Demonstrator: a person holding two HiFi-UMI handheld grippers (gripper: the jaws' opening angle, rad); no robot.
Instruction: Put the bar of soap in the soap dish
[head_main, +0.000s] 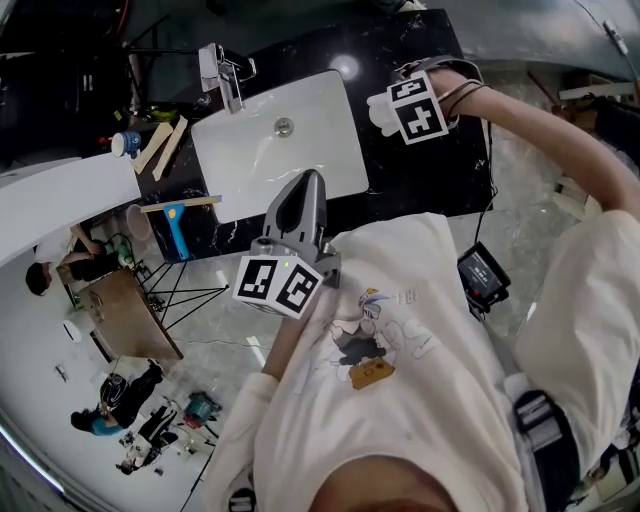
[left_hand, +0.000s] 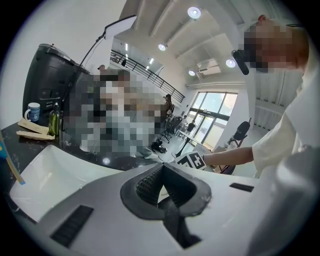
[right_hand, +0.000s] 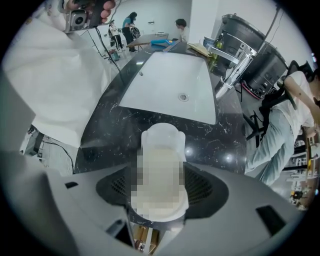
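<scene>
Your right gripper (right_hand: 160, 187) points down with its jaws spread wide. The pads (right_hand: 120, 186) stand on either side of the bar of soap (right_hand: 159, 172) with a sliver of gap on each side, so it reads as released, not gripped. The soap lies lengthwise in the white soap dish (right_hand: 162, 134), whose far end pokes out past the bar. The bar's surface is blurred over, so I can't tell how flat it sits. The dish rests on the black countertop (right_hand: 107, 130), to the right of the sink (right_hand: 170, 82).

Your left gripper (left_hand: 161, 186) has its jaws closed together on nothing. It is held at the near edge of the counter, in front of the basin, well apart from the dish.

Progress: the placing looks done, with the soap in the dish and the grip let go. What's left, I'd judge, is to lift your right gripper straight up and clear. The jaws straddle the bar closely, so a sideways pull could drag the soap or nudge the dish.
</scene>
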